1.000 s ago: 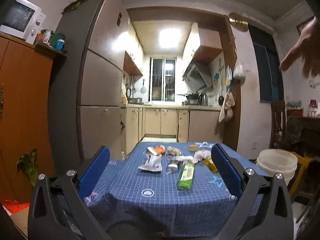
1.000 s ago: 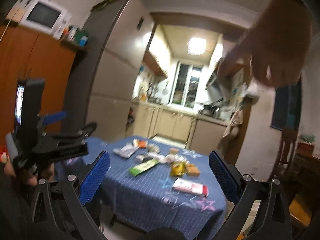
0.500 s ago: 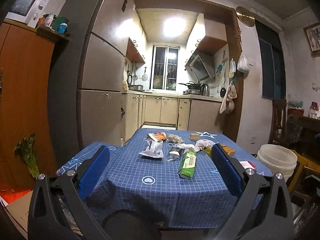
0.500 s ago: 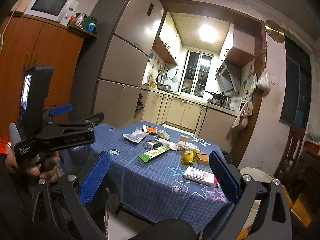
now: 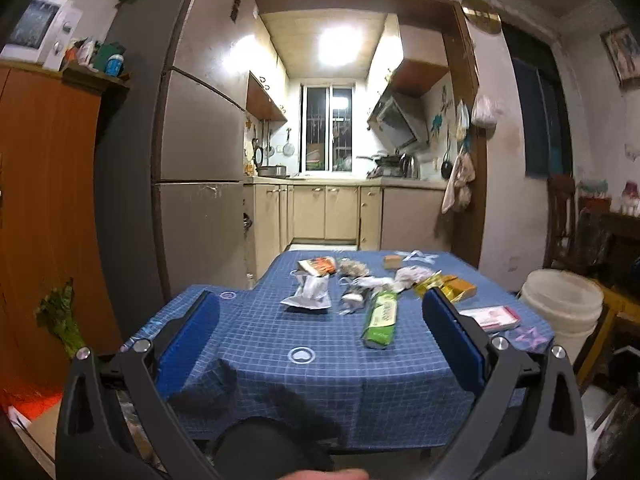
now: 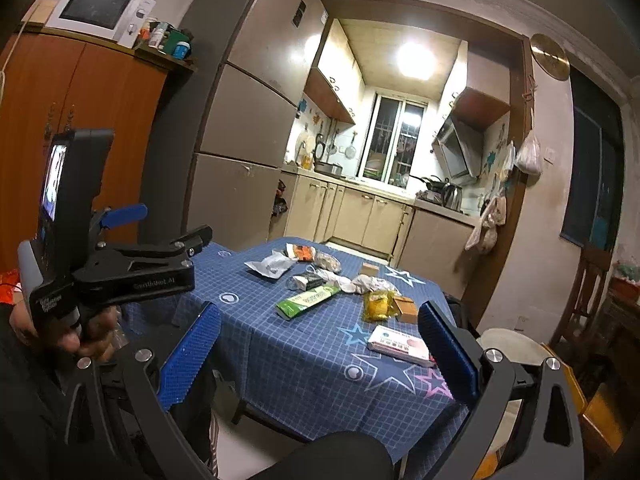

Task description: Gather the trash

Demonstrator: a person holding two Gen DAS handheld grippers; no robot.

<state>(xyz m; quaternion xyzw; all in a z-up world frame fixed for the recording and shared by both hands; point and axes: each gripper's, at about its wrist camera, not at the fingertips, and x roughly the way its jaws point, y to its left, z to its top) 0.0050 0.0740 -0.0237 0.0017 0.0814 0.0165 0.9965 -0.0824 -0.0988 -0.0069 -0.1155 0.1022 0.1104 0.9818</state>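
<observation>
Both tongs stand wide open and grip nothing: the left tongs (image 5: 320,332) and the right tongs (image 6: 318,344) each hang short of the near edge of the desk (image 5: 280,376), touching no object. Trash lies scattered on the blue checked cloth ahead of them. A green flat packet (image 5: 382,316) sits closest, between the left tongs' blue pads and slightly toward the right-hand one. Beyond it lie a crumpled white wrapper (image 5: 310,294), a small rolled dark-and-white wrapper (image 5: 354,294), white tissue (image 5: 408,276), an orange-printed pack (image 5: 318,266) and a yellow foil bag (image 5: 434,286), which is just beyond the tip of the right-hand pad. A flat pink-and-white box (image 5: 490,317) lies to the right of that pad, near the desk's corner. Off the desk, further right, stands a white bucket (image 5: 562,300). From the right wrist view, the left tongs' body is to the left, held in a hand (image 6: 76,334).
</observation>
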